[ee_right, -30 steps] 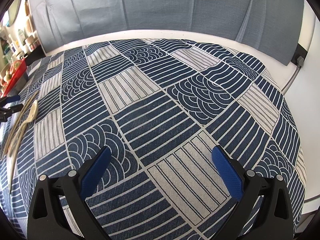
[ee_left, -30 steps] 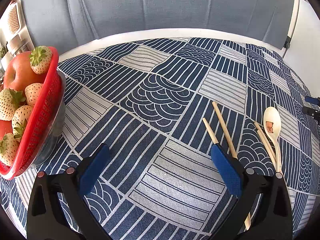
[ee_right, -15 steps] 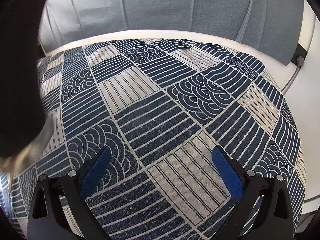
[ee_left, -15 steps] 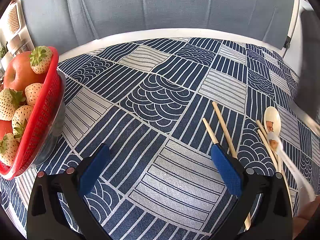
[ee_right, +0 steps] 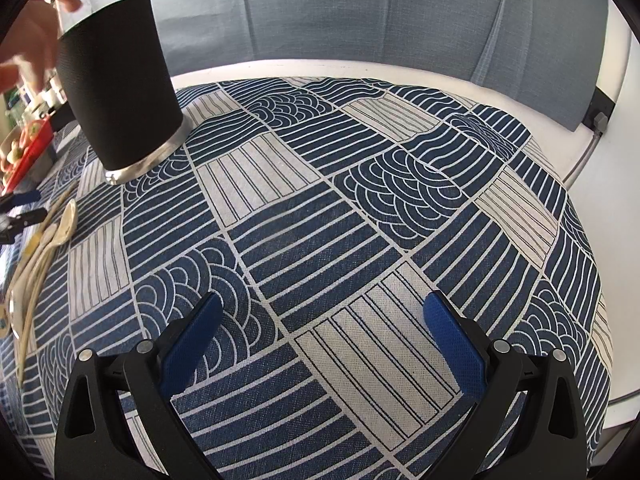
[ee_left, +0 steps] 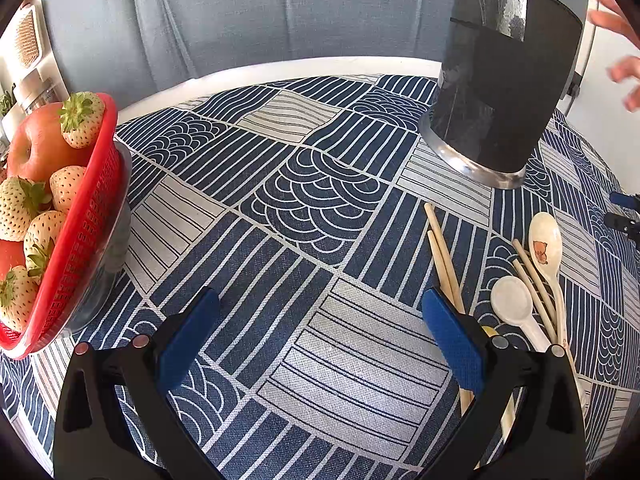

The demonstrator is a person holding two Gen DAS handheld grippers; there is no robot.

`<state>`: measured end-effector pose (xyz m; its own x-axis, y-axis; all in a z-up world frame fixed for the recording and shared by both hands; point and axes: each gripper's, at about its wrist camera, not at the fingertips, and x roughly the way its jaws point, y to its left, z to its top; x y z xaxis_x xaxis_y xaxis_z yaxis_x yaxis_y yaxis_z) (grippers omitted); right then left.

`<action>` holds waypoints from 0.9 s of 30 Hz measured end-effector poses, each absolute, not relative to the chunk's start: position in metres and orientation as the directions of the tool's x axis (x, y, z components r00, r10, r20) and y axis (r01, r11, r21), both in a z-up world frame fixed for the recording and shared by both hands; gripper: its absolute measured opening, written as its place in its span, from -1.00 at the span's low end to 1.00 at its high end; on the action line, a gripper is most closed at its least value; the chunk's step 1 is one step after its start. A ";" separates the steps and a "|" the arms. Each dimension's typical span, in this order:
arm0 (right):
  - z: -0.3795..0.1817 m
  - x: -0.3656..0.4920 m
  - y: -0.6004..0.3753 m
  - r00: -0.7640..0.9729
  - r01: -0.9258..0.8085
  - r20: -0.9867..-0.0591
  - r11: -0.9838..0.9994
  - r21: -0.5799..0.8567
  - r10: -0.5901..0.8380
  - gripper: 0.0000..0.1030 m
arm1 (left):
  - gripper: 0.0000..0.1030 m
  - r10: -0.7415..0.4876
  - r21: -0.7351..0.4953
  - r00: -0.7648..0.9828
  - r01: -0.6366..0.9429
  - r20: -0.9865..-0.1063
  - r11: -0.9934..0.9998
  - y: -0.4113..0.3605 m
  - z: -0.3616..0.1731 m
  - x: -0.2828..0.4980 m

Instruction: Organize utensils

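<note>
A tall black utensil cup [ee_left: 500, 84] with a shiny base stands on the patterned tablecloth at the far right; it also shows as the black cup [ee_right: 116, 84] at far left in the right wrist view. In front of it lie wooden chopsticks [ee_left: 442, 256], a cream spoon with a bear picture [ee_left: 546, 240] and a white spoon [ee_left: 514, 306]. My left gripper [ee_left: 320, 322] is open, its right finger over the chopsticks' near ends. My right gripper [ee_right: 320, 326] is open over bare cloth. The utensils [ee_right: 40, 240] lie far to its left.
A red basket of strawberries and apples [ee_left: 48, 216] sits at the left edge. A person's hand [ee_left: 618, 44] hovers beside the cup; the hand [ee_right: 28, 40] is seen above it in the right wrist view. The round table's white rim [ee_right: 360, 68] curves behind, with grey curtain beyond.
A hand has set the black cup on the cloth behind the utensils and is drawing away. A second white spoon now lies beside the chopsticks. Both grippers have stayed still.
</note>
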<state>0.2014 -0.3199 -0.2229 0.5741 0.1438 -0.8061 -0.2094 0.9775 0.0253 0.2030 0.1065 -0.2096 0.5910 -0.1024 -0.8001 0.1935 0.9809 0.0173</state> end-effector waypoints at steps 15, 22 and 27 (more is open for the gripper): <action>-0.223 0.203 -0.320 0.574 -0.209 -0.807 0.978 0.024 0.142 0.88 | 0.92 -0.102 0.018 0.591 0.193 -0.800 0.981 0.106 -0.210 0.203; -0.222 0.202 -0.320 0.574 -0.204 -0.807 0.979 0.025 0.140 0.88 | 0.92 -0.103 0.016 0.591 0.193 -0.800 0.981 0.107 -0.211 0.204; -0.220 0.200 -0.321 0.578 -0.204 -0.804 0.979 0.027 0.143 0.85 | 0.89 -0.101 0.025 0.593 0.200 -0.799 0.979 0.103 -0.208 0.197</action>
<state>0.2002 -0.3208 -0.2201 0.5776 0.1427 -0.8038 -0.2037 0.9786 0.0273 0.1966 0.1028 -0.2084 0.5928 -0.1011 -0.7990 0.2001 0.9795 0.0245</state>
